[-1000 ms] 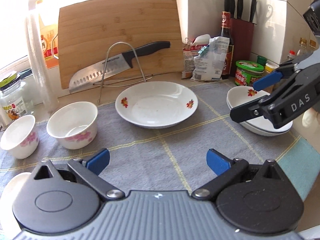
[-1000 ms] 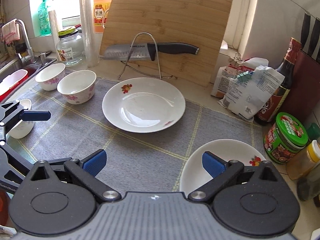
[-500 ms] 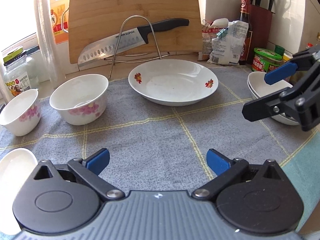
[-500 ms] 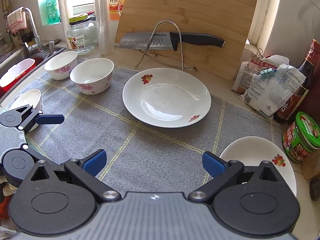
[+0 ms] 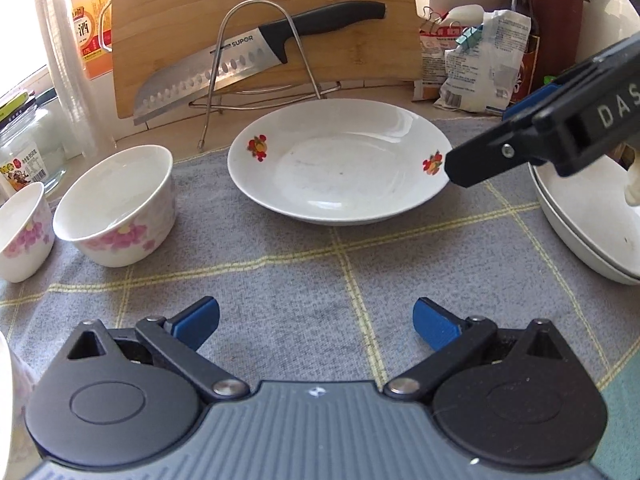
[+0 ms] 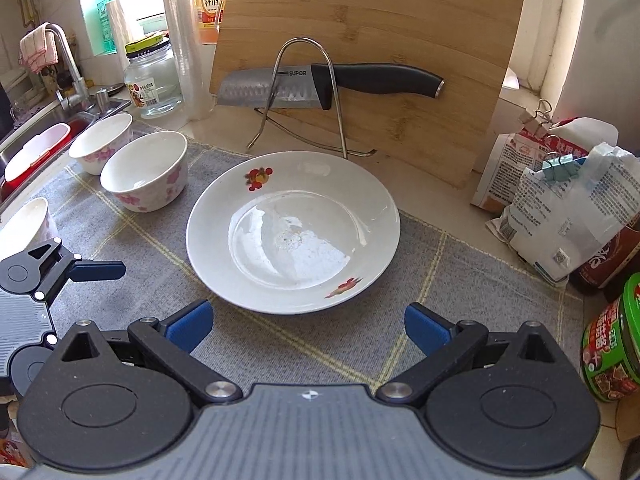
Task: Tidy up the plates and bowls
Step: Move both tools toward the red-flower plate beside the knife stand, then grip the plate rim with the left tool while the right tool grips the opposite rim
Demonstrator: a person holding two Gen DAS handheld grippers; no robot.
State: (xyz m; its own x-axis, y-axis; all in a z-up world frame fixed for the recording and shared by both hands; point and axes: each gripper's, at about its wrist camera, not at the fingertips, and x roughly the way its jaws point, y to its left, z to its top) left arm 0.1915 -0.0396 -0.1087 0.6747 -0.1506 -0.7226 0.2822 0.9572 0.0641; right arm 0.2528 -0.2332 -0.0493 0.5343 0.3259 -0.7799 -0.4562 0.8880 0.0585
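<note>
A white flowered plate (image 5: 340, 164) (image 6: 292, 232) lies alone on the grey checked mat (image 5: 304, 276), just ahead of my right gripper (image 6: 306, 326), which is open and empty. Stacked white plates (image 5: 588, 220) sit at the mat's right edge. Two flowered bowls (image 5: 116, 204) (image 5: 22, 232) stand at the left, seen also from the right wrist (image 6: 146, 170) (image 6: 100, 142). A third white bowl (image 6: 26, 222) sits at the mat's near left. My left gripper (image 5: 316, 322) is open and empty over bare mat. The right gripper's finger (image 5: 500, 156) reaches beside the plate's right rim.
A bamboo cutting board (image 6: 372, 52) and a knife (image 6: 332, 84) on a wire rack stand behind the plate. Bags (image 6: 560, 200), a dark bottle, a green-lidded tub (image 6: 612, 348) crowd the right. A glass jar (image 6: 152, 80) and the sink (image 6: 36, 148) lie at the left.
Both grippers have moved forward toward the lone plate. The right gripper now faces that plate, with the stacked plates out of its view. Both stay open.
</note>
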